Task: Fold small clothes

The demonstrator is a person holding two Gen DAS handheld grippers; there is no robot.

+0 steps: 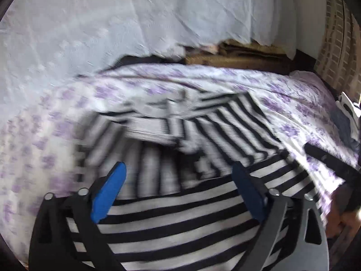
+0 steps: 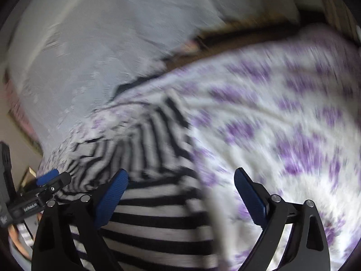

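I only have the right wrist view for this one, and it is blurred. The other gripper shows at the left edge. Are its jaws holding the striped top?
Observer: No. In the left wrist view the left gripper has its jaws wide apart. The striped top lies beneath them and is not pinched.
Reviewer: Is the top folded at all yet?
Observer: Partly, it seems. Toward the flowered sheet its stripes run at a slant to the near ones, so the cloth looks doubled over there, though that area is blurred.
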